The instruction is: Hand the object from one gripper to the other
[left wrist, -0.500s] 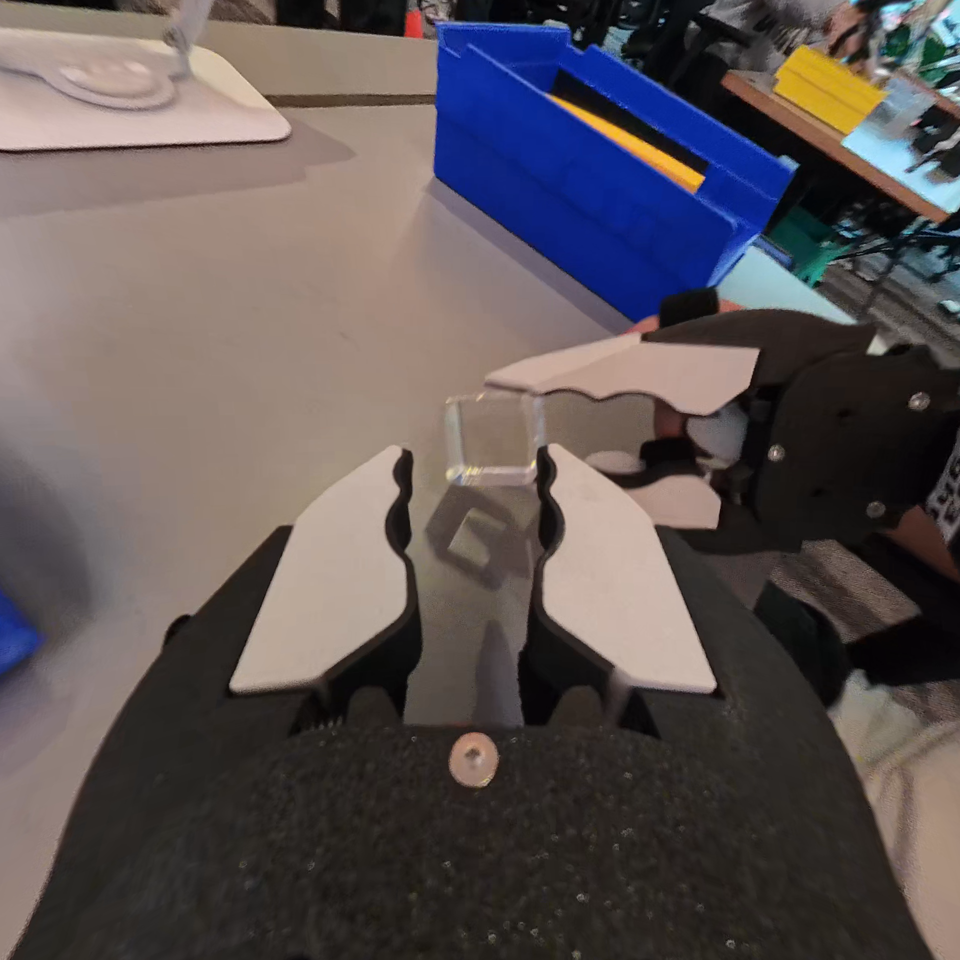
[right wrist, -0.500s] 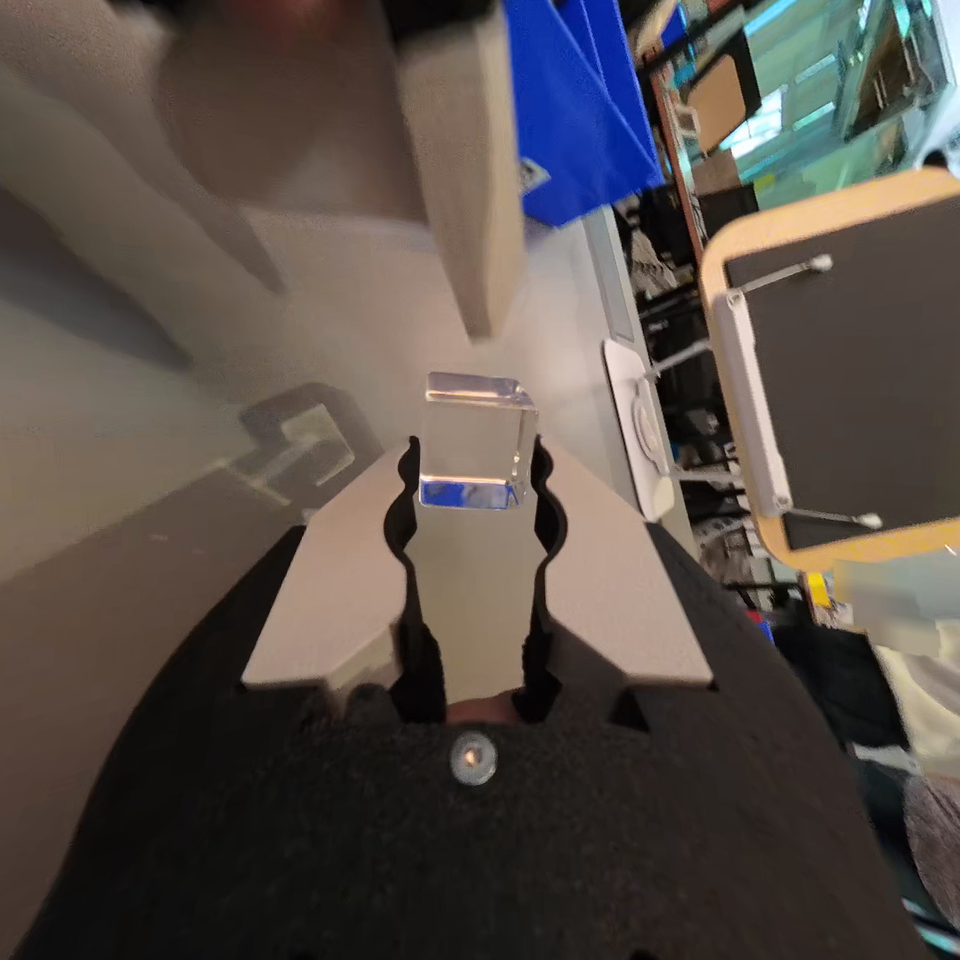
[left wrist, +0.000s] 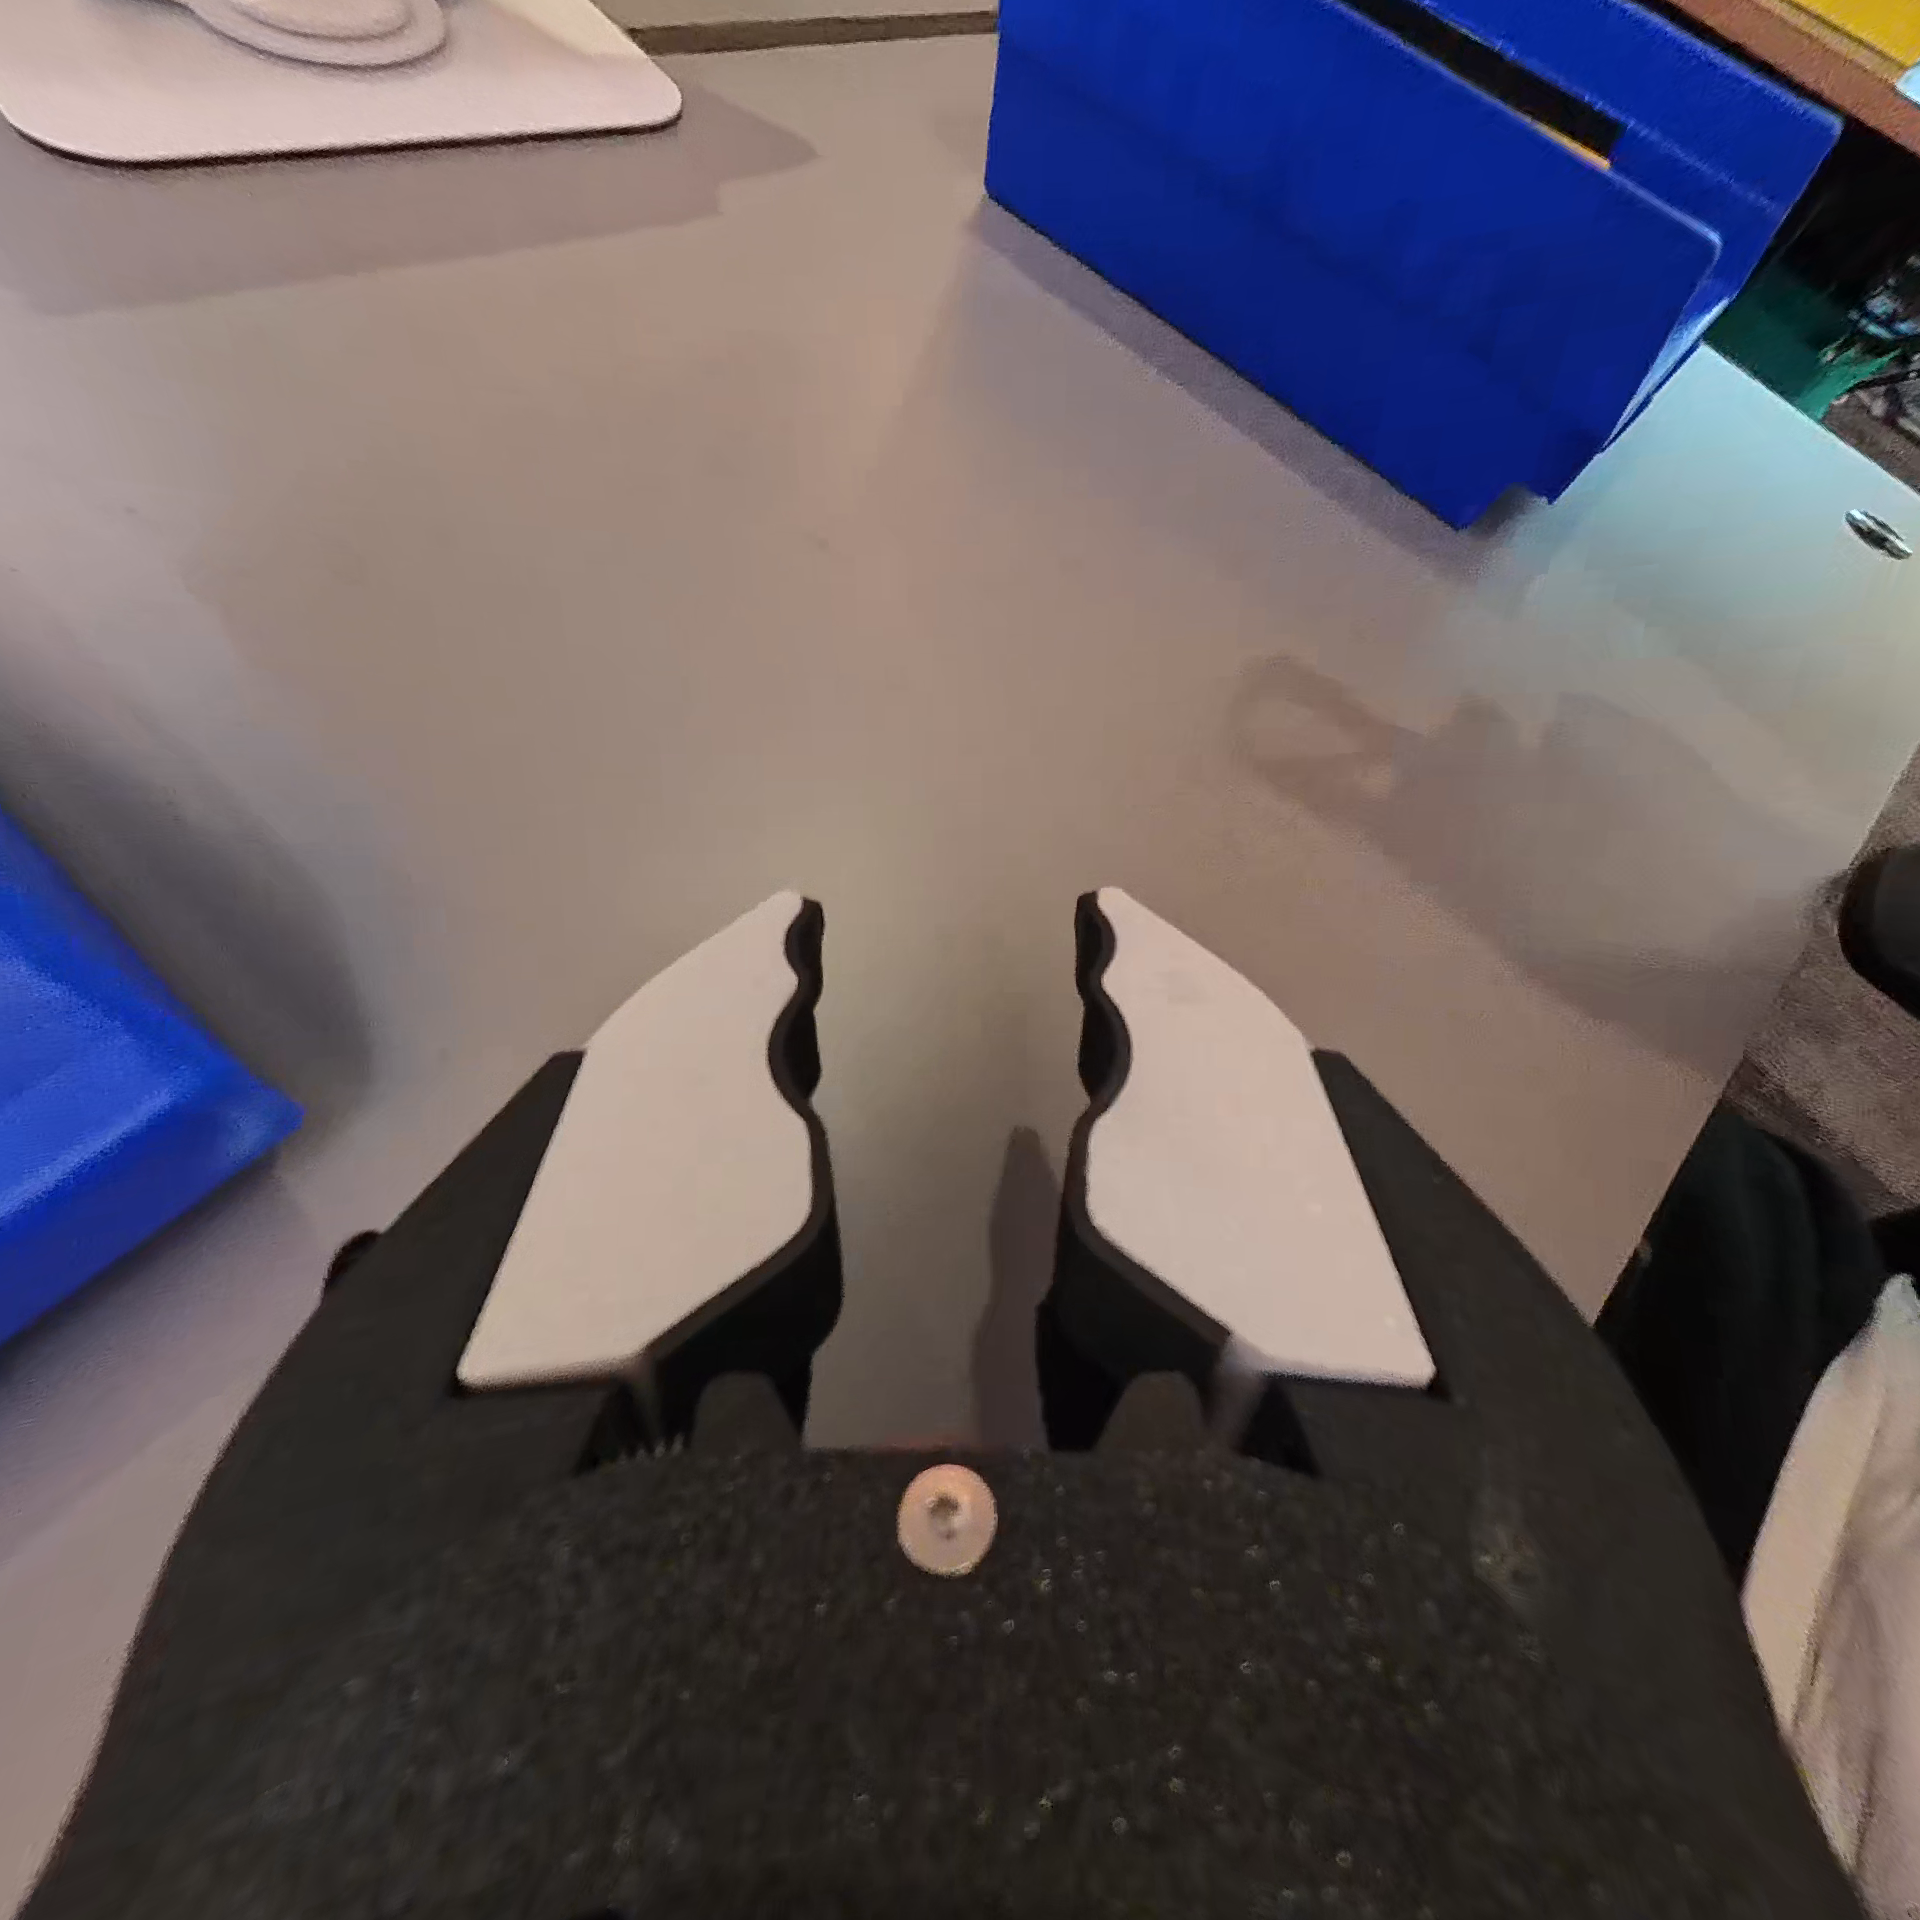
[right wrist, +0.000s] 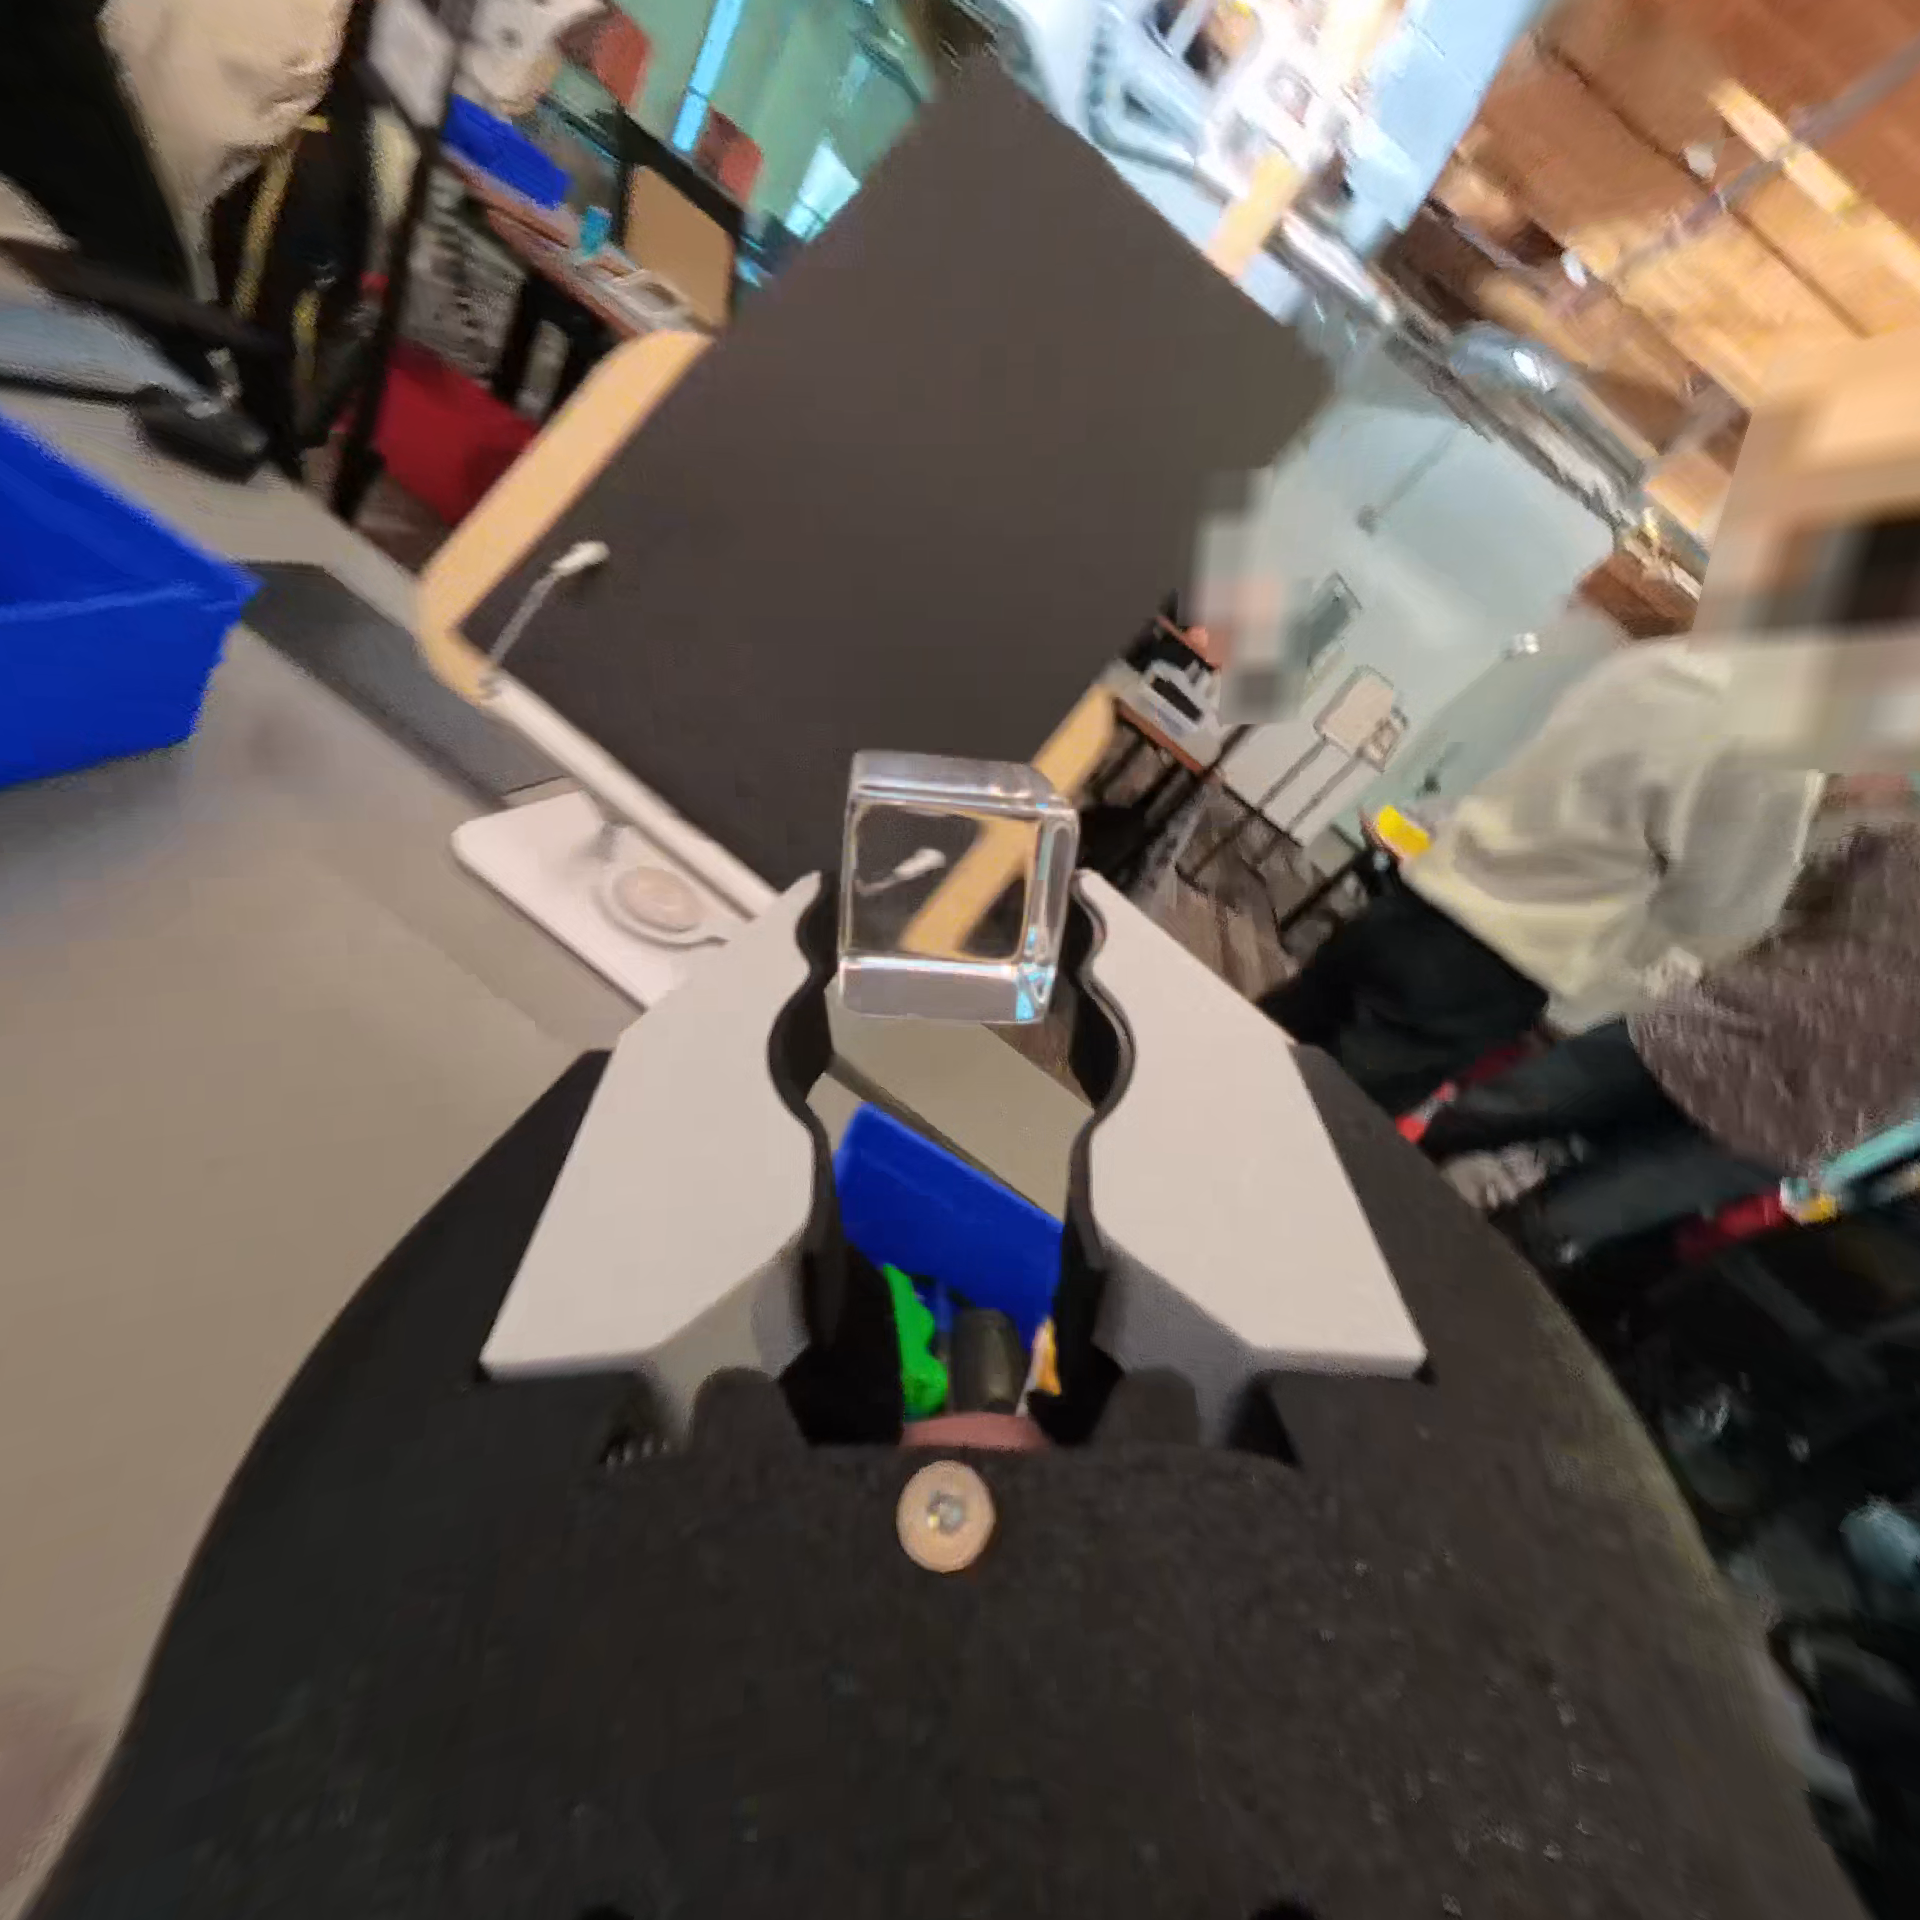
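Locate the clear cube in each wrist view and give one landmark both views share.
Left wrist view: the clear cube is not in it; the left gripper is open and empty.
Right wrist view: the clear cube sits at centre, clamped between the right gripper's fingertips.
Shared landmark: the white stand base on the grey table.

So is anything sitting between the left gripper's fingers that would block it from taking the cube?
Nothing visible. The left gripper is open with only bare table showing between its fingers. The clear cube is clamped at the right gripper's fingertips and does not appear in the left view.
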Tool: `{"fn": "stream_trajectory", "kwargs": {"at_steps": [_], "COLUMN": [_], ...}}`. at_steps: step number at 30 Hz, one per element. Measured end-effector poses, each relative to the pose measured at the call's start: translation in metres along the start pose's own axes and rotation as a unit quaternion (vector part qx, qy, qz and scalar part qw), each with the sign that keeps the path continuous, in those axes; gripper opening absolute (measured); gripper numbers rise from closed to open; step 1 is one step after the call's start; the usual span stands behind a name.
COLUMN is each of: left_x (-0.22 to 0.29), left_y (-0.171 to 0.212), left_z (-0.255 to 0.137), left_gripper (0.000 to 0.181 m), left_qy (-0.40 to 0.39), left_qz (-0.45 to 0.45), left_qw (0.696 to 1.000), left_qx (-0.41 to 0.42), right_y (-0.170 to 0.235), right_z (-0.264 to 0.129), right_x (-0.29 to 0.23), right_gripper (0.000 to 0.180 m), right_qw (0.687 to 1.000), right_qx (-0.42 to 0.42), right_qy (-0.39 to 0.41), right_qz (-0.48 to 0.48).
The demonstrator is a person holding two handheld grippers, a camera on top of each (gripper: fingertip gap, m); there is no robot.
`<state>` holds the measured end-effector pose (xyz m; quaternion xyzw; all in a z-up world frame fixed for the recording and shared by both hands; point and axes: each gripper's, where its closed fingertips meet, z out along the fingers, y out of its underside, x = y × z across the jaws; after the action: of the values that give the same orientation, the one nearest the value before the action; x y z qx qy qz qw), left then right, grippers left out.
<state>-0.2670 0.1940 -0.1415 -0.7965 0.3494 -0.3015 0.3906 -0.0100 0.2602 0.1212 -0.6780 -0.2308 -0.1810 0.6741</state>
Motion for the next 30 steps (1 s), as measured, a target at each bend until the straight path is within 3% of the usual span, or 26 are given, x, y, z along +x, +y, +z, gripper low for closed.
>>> {"fn": "stream_trajectory", "kwargs": {"at_steps": [2,4,6,8,10,14,20,24,30], "left_x": [-0.007,-0.016,-0.024,-0.03,-0.032,-0.025,0.012,0.01,0.009], "left_y": [0.006,0.011,0.014,0.011,0.011,0.015,0.0,-0.001,-0.001], "left_z": [-0.004,-0.012,-0.019,-0.025,-0.024,-0.016,-0.018,-0.017,-0.018], "left_gripper": [0.045,0.045,0.045,0.045,0.044,0.043,0.041,0.045,0.045], "left_qy": [-0.004,-0.017,-0.027,-0.026,-0.02,0.004,0.056,0.032,0.051], "left_qz": [-0.002,-0.003,-0.009,-0.02,-0.032,-0.039,0.01,0.045,0.007], "left_qw": [1.0,1.0,1.0,0.999,0.999,0.999,0.998,0.998,0.998], "left_qx": [-0.007,-0.01,-0.009,0.001,0.003,-0.011,0.031,0.033,0.033], "right_y": [0.015,0.066,0.128,0.193,0.239,0.274,0.309,0.313,0.314], "right_z": [0.001,0.001,-0.003,-0.02,-0.036,-0.036,-0.028,-0.033,-0.032], "right_x": [0.044,0.057,0.05,0.027,0.0,-0.059,-0.076,-0.075,-0.075], "right_gripper": [0.042,0.043,0.042,0.042,0.042,0.042,0.043,0.042,0.042], "right_qw": [0.997,0.978,0.941,0.881,0.828,0.778,0.746,0.742,0.741], "right_qx": [-0.063,-0.185,-0.31,-0.445,-0.528,-0.547,-0.588,-0.601,-0.606], "right_qy": [0.014,-0.016,-0.055,-0.106,-0.157,-0.274,-0.269,-0.26,-0.252], "right_qz": [0.041,0.094,0.128,0.12,0.107,0.142,0.161,0.146,0.138]}}
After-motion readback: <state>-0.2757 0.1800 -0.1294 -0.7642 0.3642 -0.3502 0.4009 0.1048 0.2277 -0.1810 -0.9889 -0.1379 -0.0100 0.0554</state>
